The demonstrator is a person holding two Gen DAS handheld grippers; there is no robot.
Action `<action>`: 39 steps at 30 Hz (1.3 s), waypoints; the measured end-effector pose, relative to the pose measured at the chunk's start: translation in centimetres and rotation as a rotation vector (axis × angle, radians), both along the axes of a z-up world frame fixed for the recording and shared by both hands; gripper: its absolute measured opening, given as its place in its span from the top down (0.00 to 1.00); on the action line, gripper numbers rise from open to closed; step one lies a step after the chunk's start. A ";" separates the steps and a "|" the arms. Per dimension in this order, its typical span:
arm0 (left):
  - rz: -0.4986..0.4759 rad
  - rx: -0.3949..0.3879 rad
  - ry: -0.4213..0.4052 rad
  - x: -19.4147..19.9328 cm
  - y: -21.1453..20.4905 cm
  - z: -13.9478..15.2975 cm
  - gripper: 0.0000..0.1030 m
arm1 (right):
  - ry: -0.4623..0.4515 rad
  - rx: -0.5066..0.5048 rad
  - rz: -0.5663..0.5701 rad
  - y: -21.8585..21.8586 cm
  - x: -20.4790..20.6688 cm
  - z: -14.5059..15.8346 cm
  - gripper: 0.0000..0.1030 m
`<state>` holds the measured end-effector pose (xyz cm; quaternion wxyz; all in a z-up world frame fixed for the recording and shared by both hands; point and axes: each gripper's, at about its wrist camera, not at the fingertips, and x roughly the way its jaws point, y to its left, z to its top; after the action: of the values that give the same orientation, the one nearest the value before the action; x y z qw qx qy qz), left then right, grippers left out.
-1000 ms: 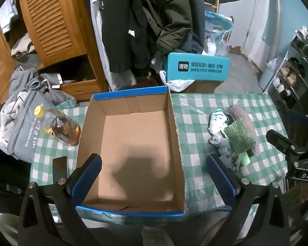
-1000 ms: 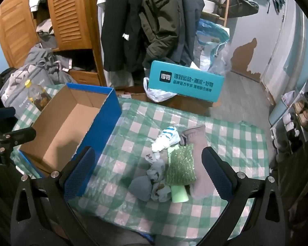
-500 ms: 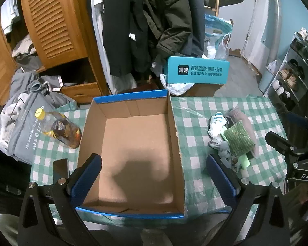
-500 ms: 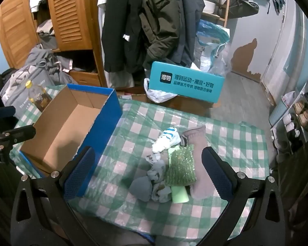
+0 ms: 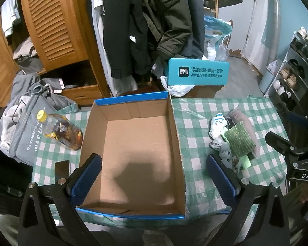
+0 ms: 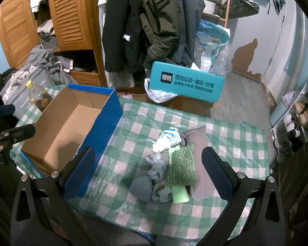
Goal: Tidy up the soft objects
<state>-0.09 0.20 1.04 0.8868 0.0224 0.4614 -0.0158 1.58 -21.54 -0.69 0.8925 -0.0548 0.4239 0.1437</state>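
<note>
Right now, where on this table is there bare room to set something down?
The bare floor of the blue-sided cardboard box is free. So is the green checked tablecloth between the box and the heap of soft socks and cloths, and the cloth beyond the heap. It is crowded around the heap and by the yellow-capped plastic bottle.

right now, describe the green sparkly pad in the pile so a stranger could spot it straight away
On the green checked tablecloth, right of the open cardboard box, lies a small pile of socks and cloths. The green pad sits on top of that pile, overlapping a pale green strip and beside a long grey sock. It alone is glittery, bumpy and roughly square.
</note>
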 end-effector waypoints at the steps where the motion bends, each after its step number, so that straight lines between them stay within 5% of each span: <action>1: 0.001 0.001 -0.001 0.0 0.0 -0.1 0.01 | 0.000 0.000 0.000 0.0 0.0 0.0 0.01; 39: -0.001 0.005 -0.003 0.0 0.0 0.0 0.01 | -0.001 0.002 0.001 0.2 -0.2 0.0 0.01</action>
<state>-0.11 0.16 1.06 0.8873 0.0246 0.4603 -0.0150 1.42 -21.36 -0.70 0.8928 -0.0543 0.4232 0.1444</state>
